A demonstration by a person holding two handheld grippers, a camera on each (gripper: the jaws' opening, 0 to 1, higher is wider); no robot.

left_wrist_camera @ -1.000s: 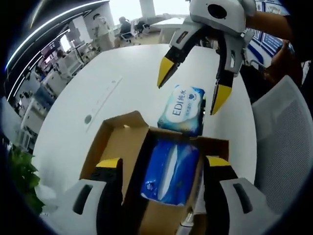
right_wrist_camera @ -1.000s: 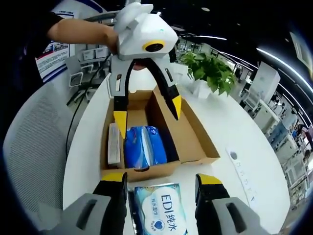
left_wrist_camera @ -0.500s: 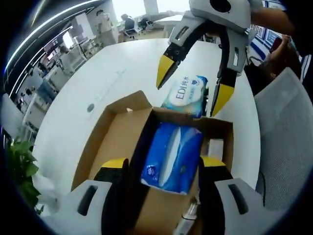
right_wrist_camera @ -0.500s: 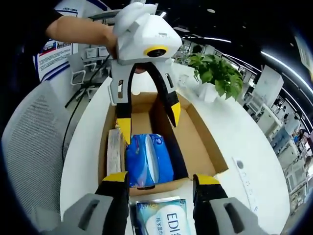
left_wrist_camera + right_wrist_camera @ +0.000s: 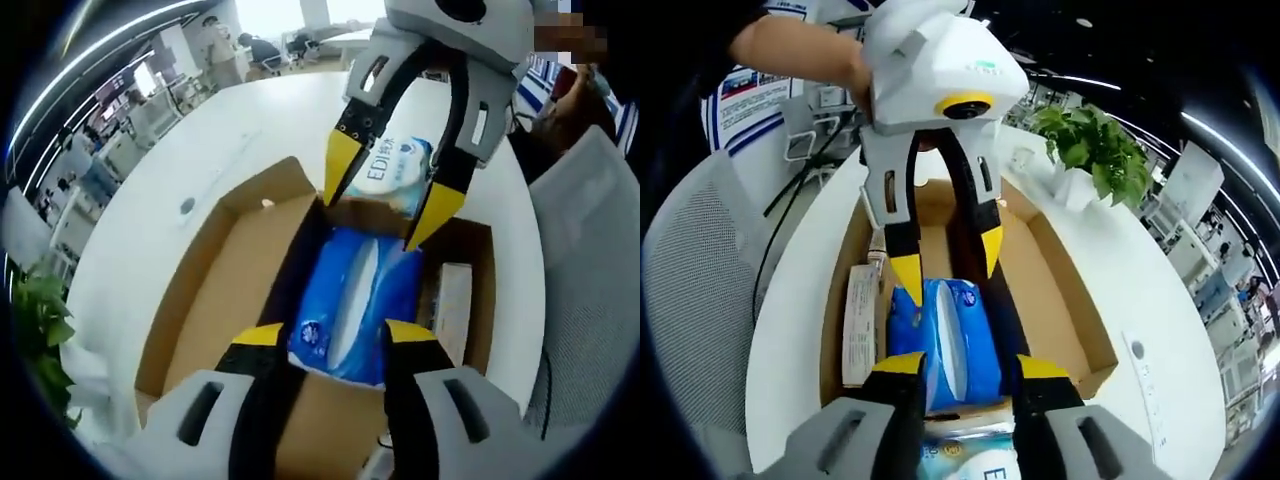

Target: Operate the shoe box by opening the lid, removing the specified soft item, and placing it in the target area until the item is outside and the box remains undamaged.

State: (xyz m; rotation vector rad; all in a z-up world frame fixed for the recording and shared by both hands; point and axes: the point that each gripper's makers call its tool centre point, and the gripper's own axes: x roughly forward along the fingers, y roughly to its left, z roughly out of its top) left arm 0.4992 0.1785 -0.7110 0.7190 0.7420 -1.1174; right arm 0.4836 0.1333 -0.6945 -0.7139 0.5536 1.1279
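Position: the blue soft plastic tissue pack (image 5: 355, 305) lies in the open brown cardboard shoe box (image 5: 225, 290), long axis running from my left gripper (image 5: 327, 352) to my right gripper (image 5: 958, 368). Both sets of jaws stand spread, straddling its opposite ends, gripping nothing.

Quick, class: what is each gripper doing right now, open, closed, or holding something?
Left gripper: open, empty, jaws either side of the blue tissue pack.
Right gripper: open, empty, over the same pack in the shoe box.

Blue tissue pack (image 5: 356, 305) with white stripe, brown cardboard box (image 5: 215, 290), yellow-tipped gripper (image 5: 322, 340).
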